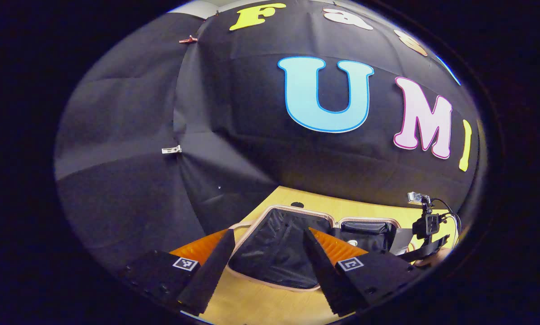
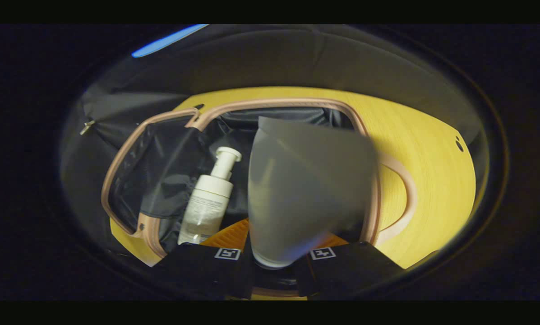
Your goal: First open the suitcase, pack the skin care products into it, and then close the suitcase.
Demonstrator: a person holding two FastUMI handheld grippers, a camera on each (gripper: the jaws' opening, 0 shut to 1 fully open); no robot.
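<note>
While right gripper point(image 2: 270, 262) clamps a grey tube point(image 2: 306, 189) above the open suitcase point(image 2: 378, 189), a loose pinch could drop it onto the pump bottle point(image 2: 209, 198). Left gripper point(image 1: 265, 271) gapes wide, holding nothing, near the table's point(image 1: 270, 302) front edge.

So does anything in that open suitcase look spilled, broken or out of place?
Nothing stands out. The suitcase lies open on the table, a pump bottle lies intact on its lining, and the right claw holds a grey tube above it. No spills visible.
</note>
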